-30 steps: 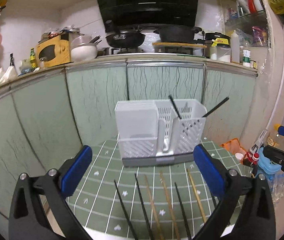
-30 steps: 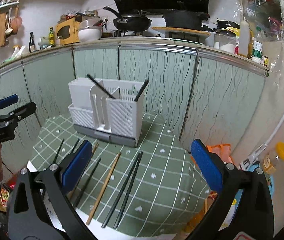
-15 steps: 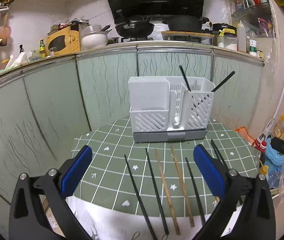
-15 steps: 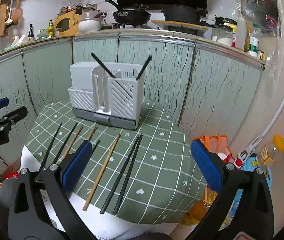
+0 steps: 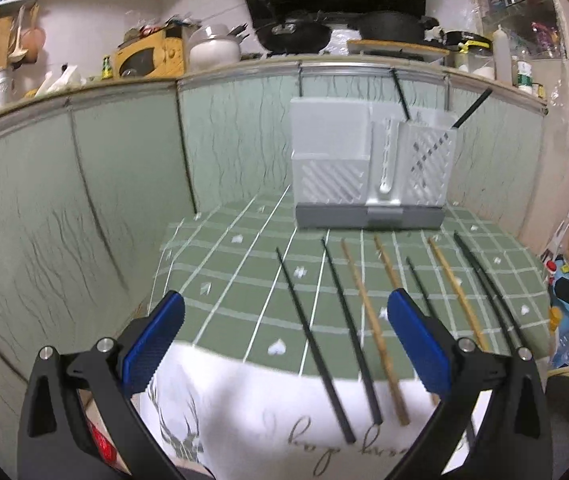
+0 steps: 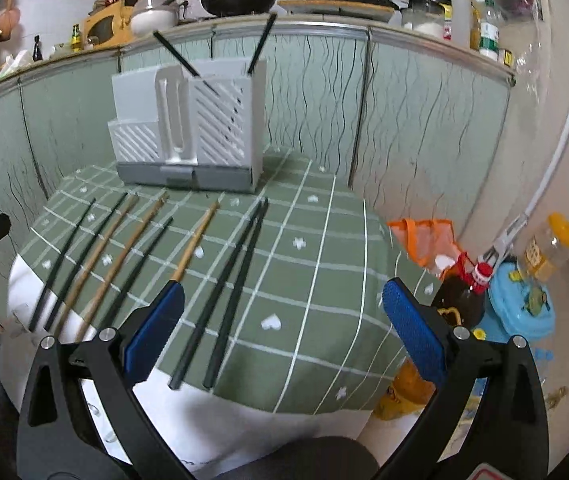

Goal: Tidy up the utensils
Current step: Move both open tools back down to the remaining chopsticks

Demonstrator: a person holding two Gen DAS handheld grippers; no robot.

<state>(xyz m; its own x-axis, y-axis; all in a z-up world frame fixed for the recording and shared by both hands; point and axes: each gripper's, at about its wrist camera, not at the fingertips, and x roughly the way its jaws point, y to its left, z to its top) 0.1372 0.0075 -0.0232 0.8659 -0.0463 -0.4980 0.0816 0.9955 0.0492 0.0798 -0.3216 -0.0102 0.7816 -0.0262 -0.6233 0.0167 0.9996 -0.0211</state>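
Observation:
A white slotted utensil holder (image 5: pixel 370 168) stands at the back of the small green checked table (image 5: pixel 244 280), with two black chopsticks (image 5: pixel 469 108) leaning in its right compartment. It also shows in the right wrist view (image 6: pixel 188 128). Several black chopsticks (image 5: pixel 312 344) and wooden chopsticks (image 5: pixel 372 328) lie in a row on the table in front of it. A black pair (image 6: pixel 228 292) lies rightmost. My left gripper (image 5: pixel 284 340) is open and empty above the table's near edge. My right gripper (image 6: pixel 282 328) is open and empty above the table's near right part.
Green panelled walls close in behind and left of the table. Bottles (image 6: pixel 464 292), an orange bag (image 6: pixel 424 236) and a blue container (image 6: pixel 524 308) crowd the floor to the right. A kitchen counter with pans (image 5: pixel 296 32) runs above the wall.
Both grippers have pulled back and dropped lower toward the table's near edge. The chopsticks and holder have not moved. Both grippers stay open.

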